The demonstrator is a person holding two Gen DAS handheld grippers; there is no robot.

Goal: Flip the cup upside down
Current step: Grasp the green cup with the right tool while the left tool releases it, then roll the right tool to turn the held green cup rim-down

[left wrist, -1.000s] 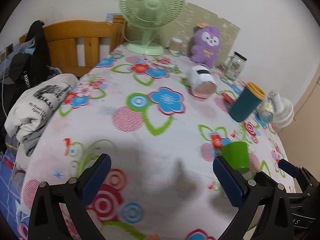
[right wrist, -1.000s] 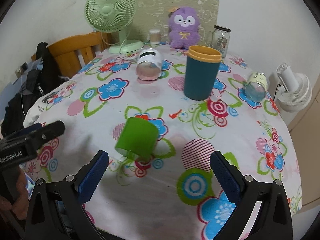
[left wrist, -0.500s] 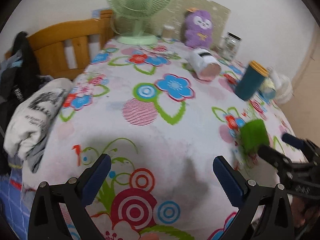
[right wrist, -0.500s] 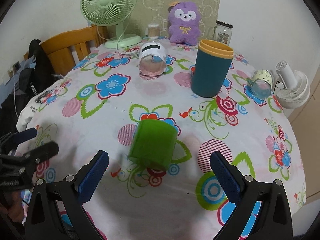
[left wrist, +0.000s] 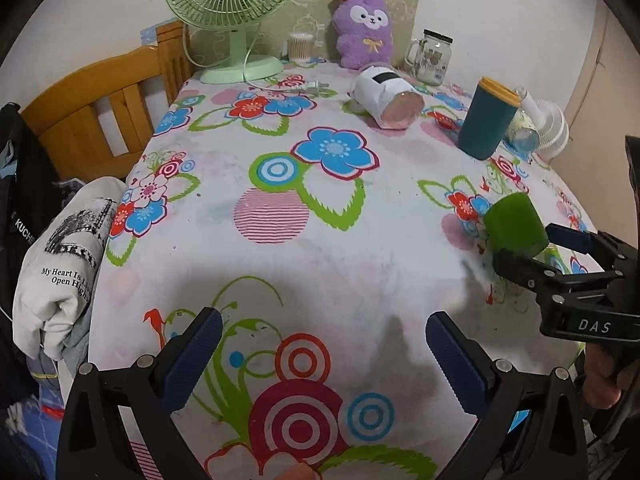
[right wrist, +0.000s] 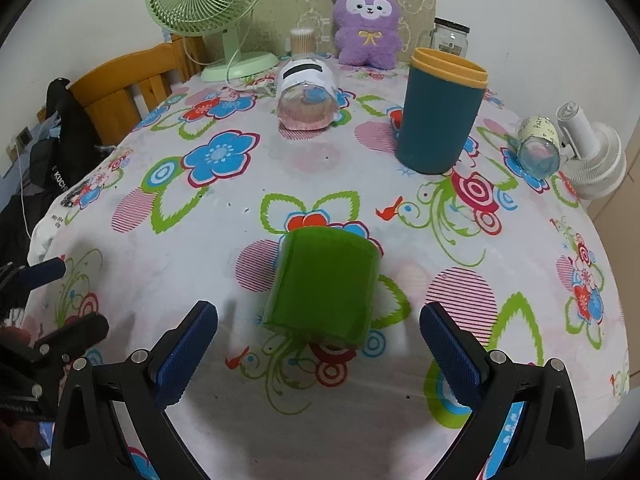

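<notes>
Right gripper (right wrist: 318,344) has its jaws spread wide, nothing pinched. Green cup (right wrist: 322,286) sits just ahead of the gap between them, roughly centred, tilted with its wider end toward the gripper and low to the flowered tablecloth (right wrist: 224,240); can't tell whether the cup touches the cloth. From the left wrist view the same cup (left wrist: 516,222) is far off to the right of the left gripper (left wrist: 322,350), just past the right gripper's fingertips (left wrist: 506,260). Left gripper's jaws are also spread, empty, over bare cloth (left wrist: 280,280). Further out beyond the right jaws: teal tumbler (right wrist: 438,114) upright with an orange rim, white jar (right wrist: 306,96) on its side, small glass (right wrist: 538,152) on its side to the right. Green fan (right wrist: 208,4) and purple plush toy (right wrist: 368,24) stand at the far edge.
</notes>
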